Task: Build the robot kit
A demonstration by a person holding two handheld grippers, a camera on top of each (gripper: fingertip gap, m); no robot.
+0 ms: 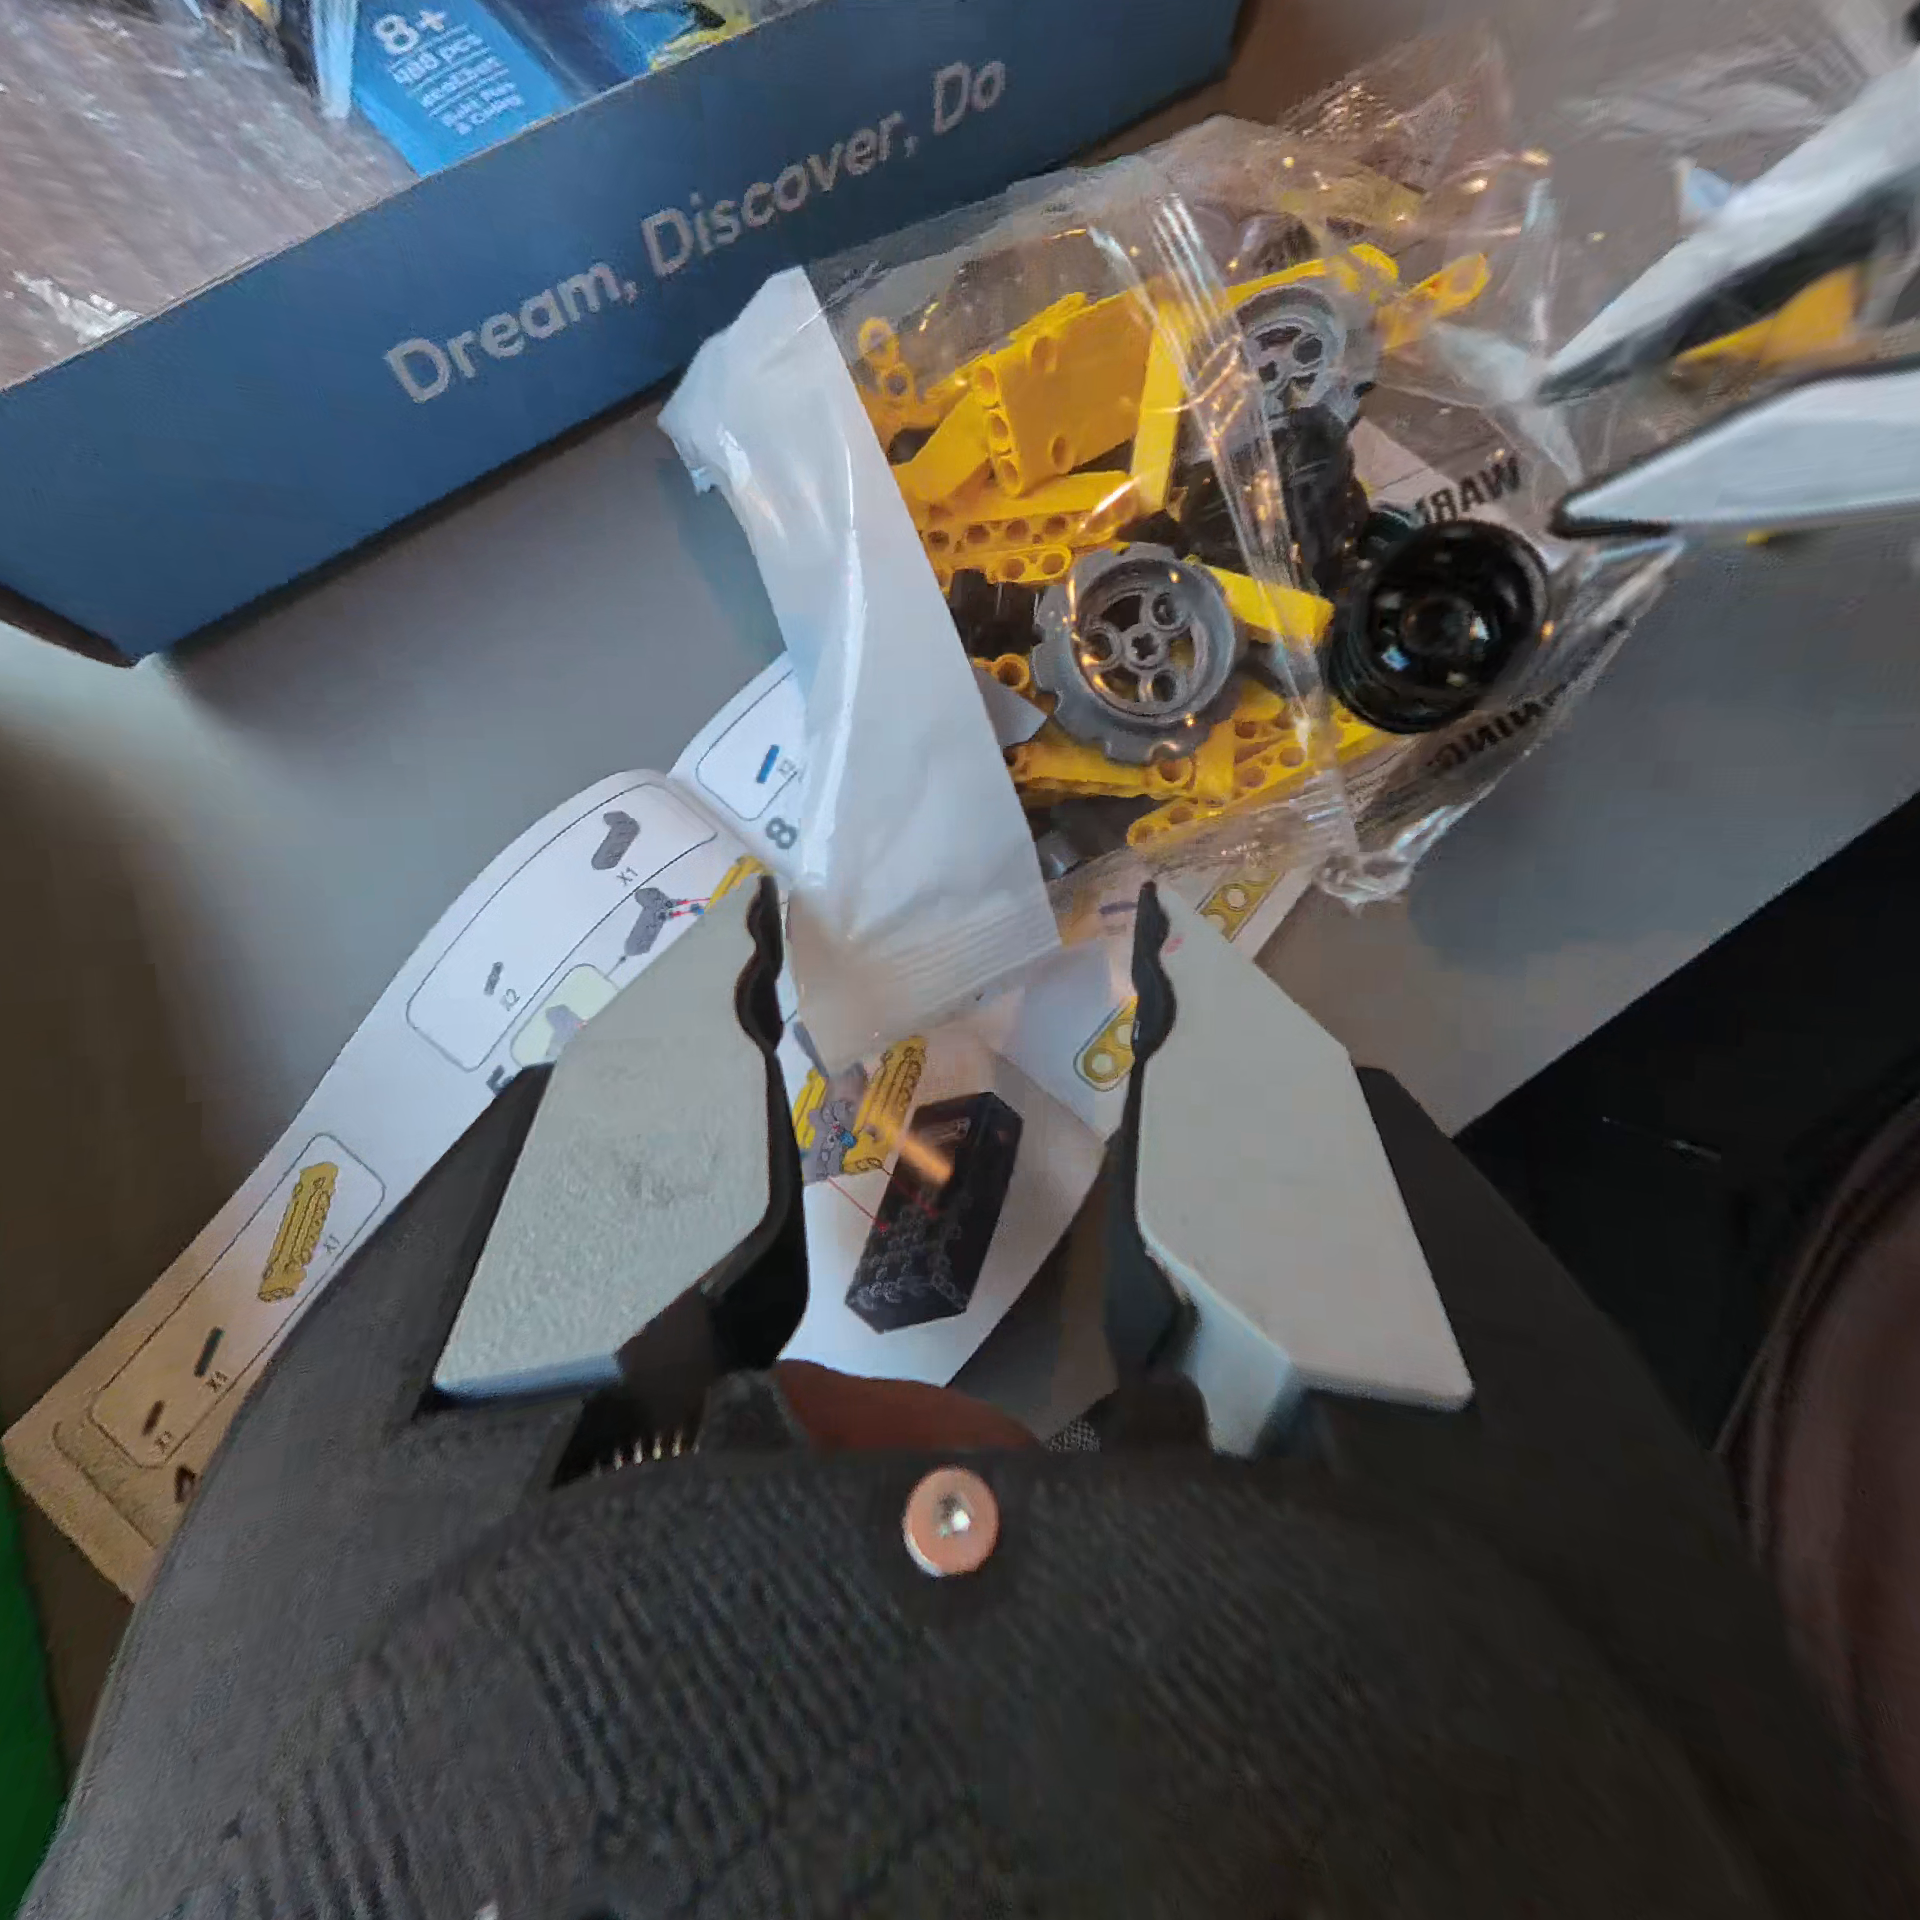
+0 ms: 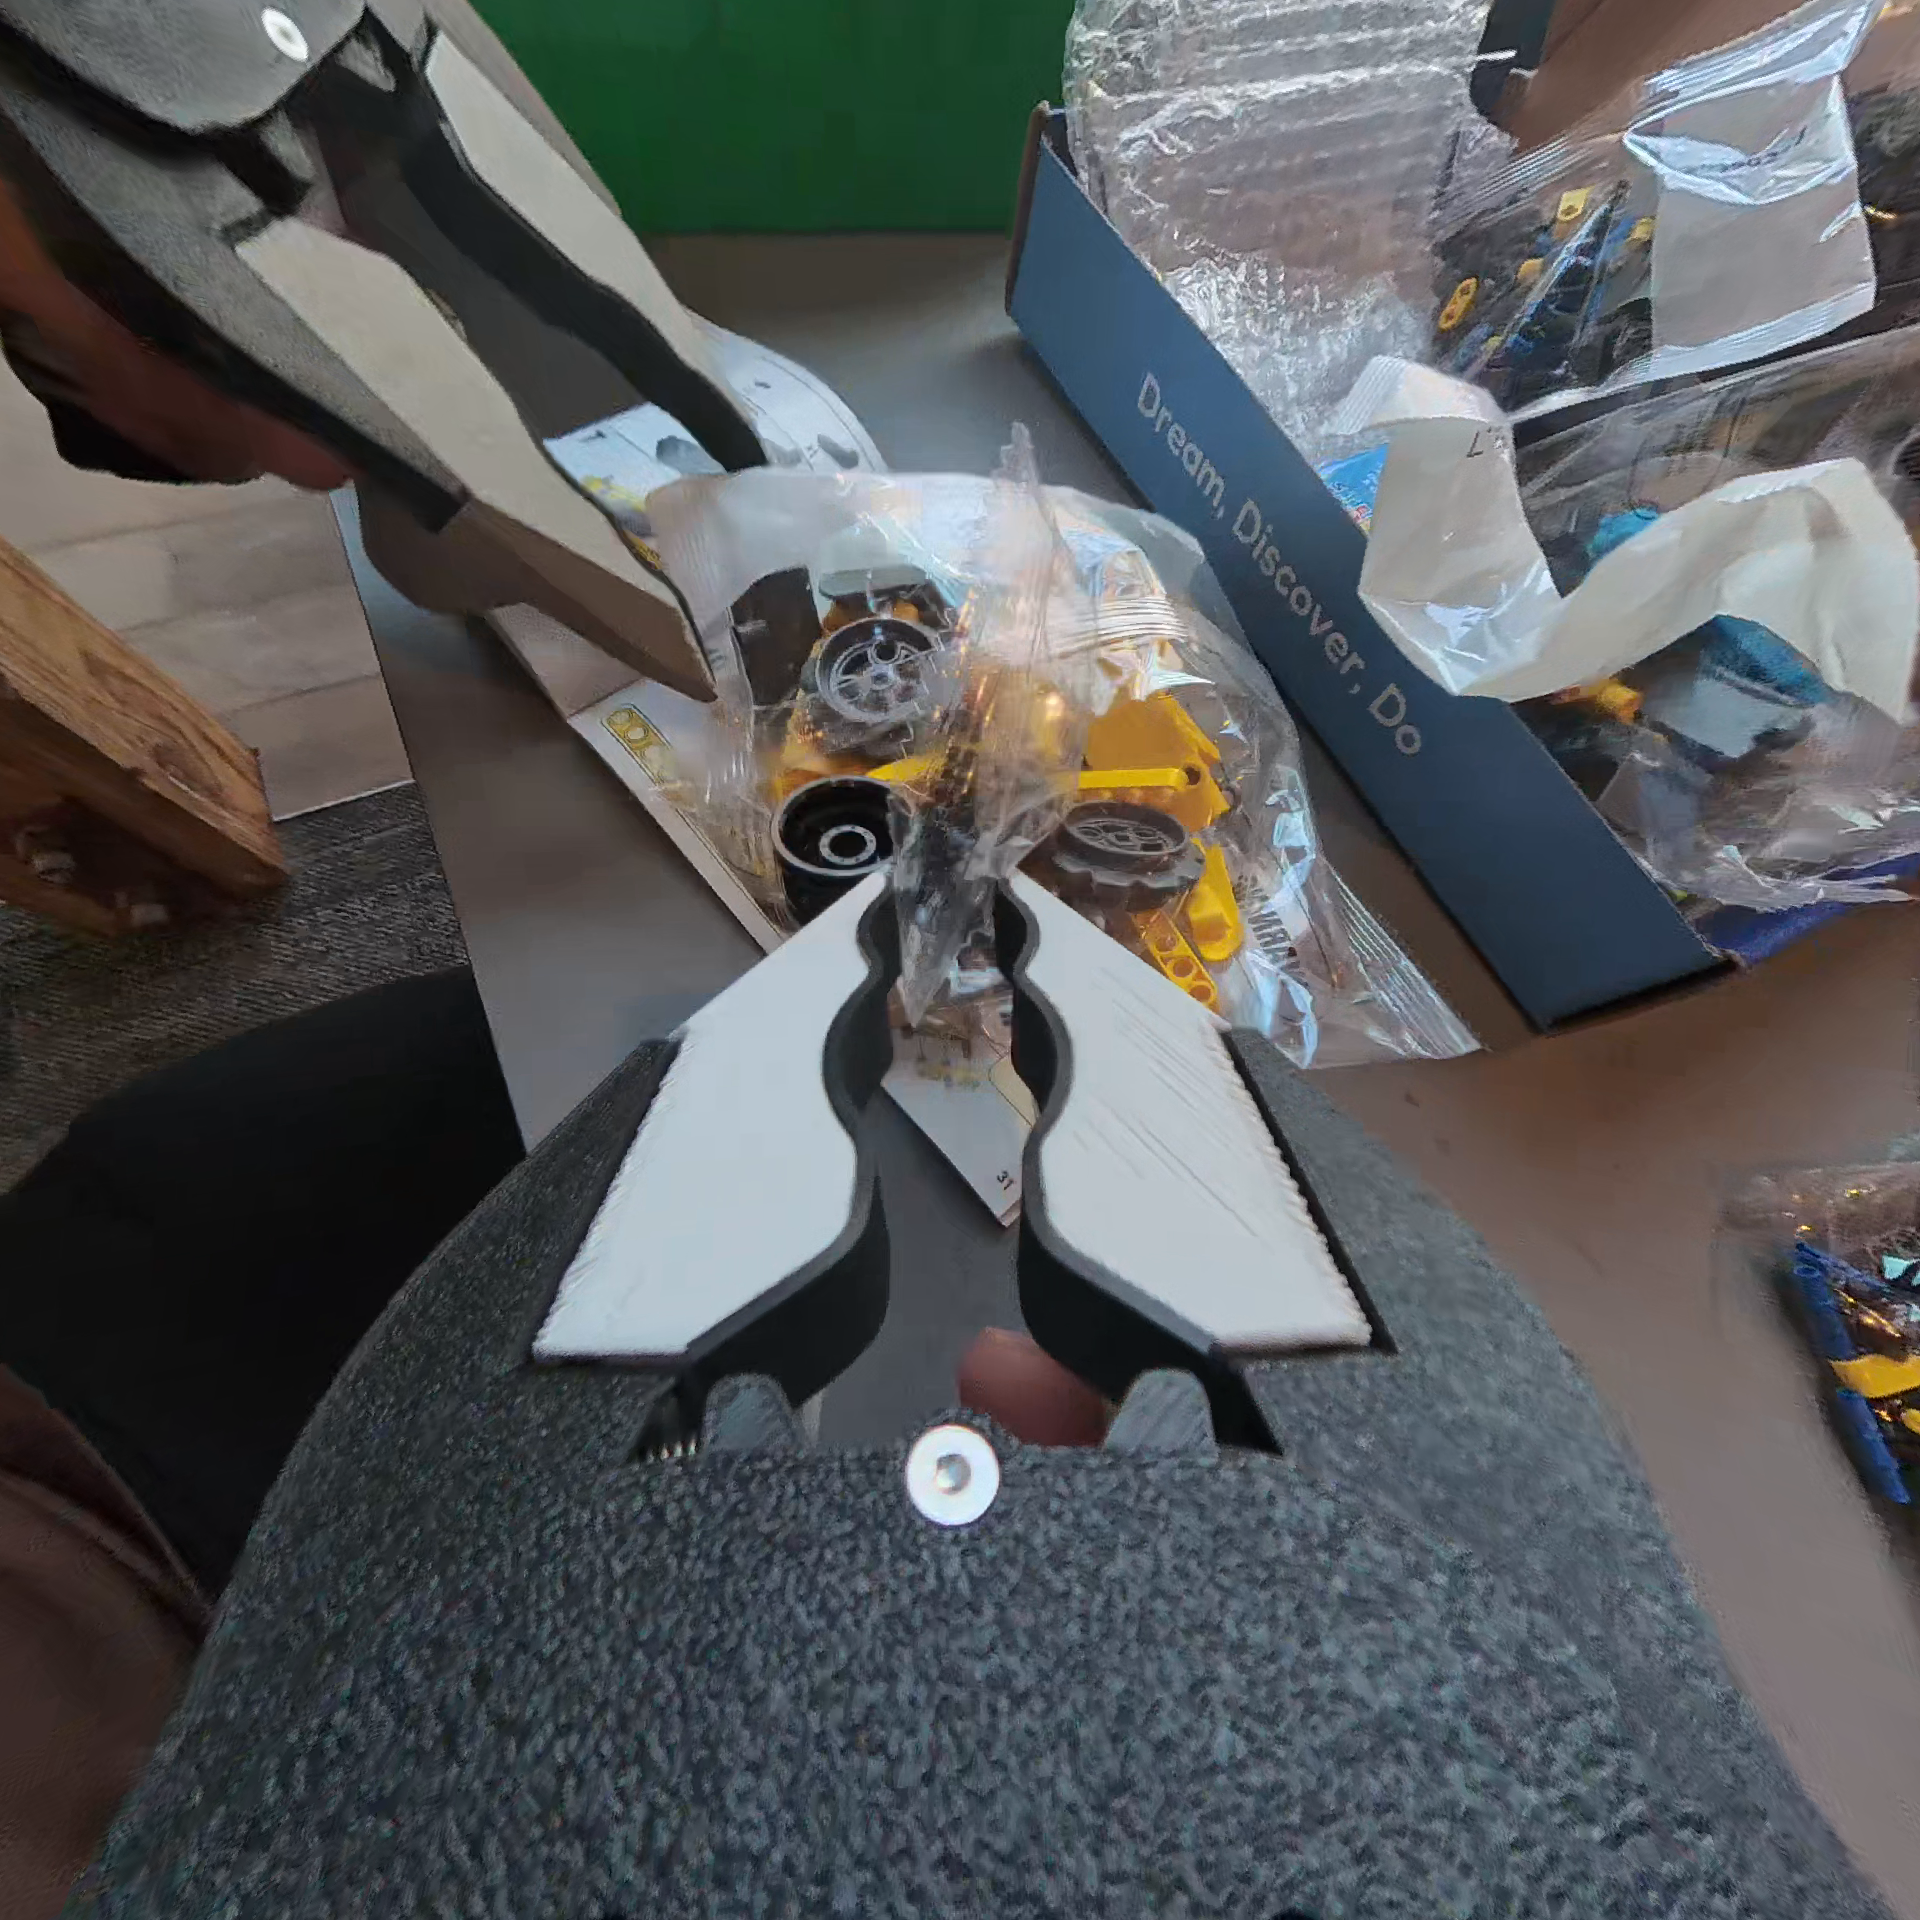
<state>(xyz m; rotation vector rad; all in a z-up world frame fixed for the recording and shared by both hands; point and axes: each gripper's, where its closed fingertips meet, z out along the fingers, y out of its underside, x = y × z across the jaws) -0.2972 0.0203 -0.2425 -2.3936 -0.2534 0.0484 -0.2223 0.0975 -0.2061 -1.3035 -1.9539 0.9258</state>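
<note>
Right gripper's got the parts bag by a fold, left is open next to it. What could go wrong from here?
1. The right gripper pinches only a thin film fold of the clear parts bag; it may slip or tear.
2. The bag lies on the instruction booklet, so lifting could drag the pages.
3. The open left gripper could snag the white header.

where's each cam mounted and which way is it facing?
Left wrist view: on the left tongs, looking down along their open fingers at the instruction sheet and clear parts bag; the right tongs enter at upper right.
Right wrist view: on the right tongs, pinching a fold of the same bag; the left tongs reach in from upper left.
Shared: bag, sheet, blue box, grey table.
</note>
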